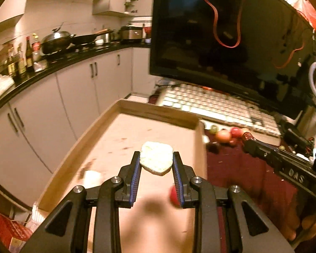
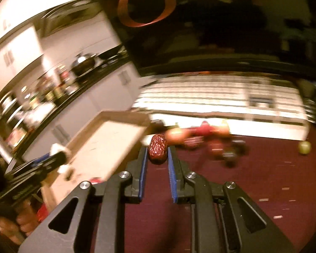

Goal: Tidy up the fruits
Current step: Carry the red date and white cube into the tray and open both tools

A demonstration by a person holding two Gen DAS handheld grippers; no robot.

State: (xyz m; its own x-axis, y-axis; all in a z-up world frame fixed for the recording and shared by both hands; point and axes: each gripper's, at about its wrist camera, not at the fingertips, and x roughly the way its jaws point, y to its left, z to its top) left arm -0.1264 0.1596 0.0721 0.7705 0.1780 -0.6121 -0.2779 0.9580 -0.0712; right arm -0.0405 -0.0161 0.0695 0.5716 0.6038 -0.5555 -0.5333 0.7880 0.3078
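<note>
My left gripper (image 1: pixel 156 158) is shut on a pale, flat, whitish-green fruit piece (image 1: pixel 156 157) and holds it above the wooden tray (image 1: pixel 158 113). A small red fruit (image 1: pixel 174 196) and a white piece (image 1: pixel 92 178) lie blurred in the tray below. My right gripper (image 2: pixel 157 152) is shut on a wrinkled red date (image 2: pixel 157 148) above the maroon cloth, just right of the tray's edge (image 2: pixel 124 116). It also shows in the left wrist view (image 1: pixel 248 136). A blurred pile of red and orange fruits (image 2: pixel 202 136) lies ahead, also in the left wrist view (image 1: pixel 225 136). A green grape (image 2: pixel 304 147) sits far right.
A white keyboard (image 1: pixel 217 105) and a big dark monitor (image 1: pixel 221 31) stand behind the fruits. A kitchen counter with bottles and woks (image 1: pixel 56 42) runs along the left. The maroon cloth (image 2: pixel 252 179) covers the table to the right of the tray.
</note>
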